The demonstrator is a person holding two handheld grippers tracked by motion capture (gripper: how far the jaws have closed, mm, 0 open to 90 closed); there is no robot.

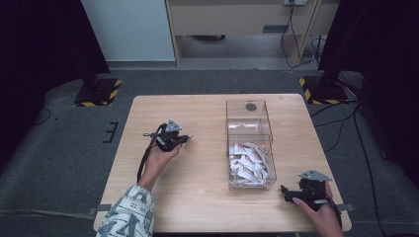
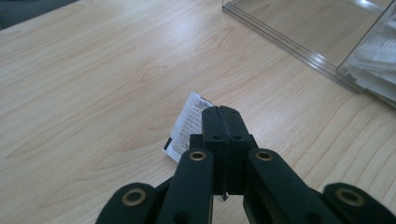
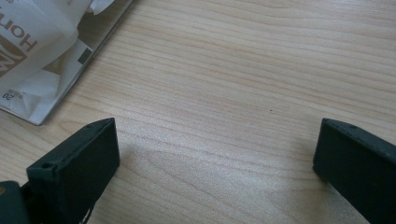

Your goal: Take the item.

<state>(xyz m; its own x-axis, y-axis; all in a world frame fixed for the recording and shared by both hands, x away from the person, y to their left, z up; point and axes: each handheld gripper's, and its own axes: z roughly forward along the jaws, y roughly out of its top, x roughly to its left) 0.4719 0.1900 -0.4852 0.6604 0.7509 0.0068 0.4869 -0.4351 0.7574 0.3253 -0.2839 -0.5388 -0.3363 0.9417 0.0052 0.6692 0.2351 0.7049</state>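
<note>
Wooden surface (image 1: 197,197) bearing a clear box (image 1: 249,143) right of centre, white sachets (image 1: 248,163) heaped in its near compartment; left gripper (image 2: 219,112), left of the box, jaws pressed together pinching one printed white sachet (image 2: 187,126); right gripper (image 1: 286,192), near-right of the box, jaws spread wide, holding nothing.

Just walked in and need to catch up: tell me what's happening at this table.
A person holds a gripper in each hand over a wooden table. The left gripper is shut on a small white packet, out over bare wood. A clear box nearby holds a pile of similar packets. The right gripper is open, low near the box.
</note>
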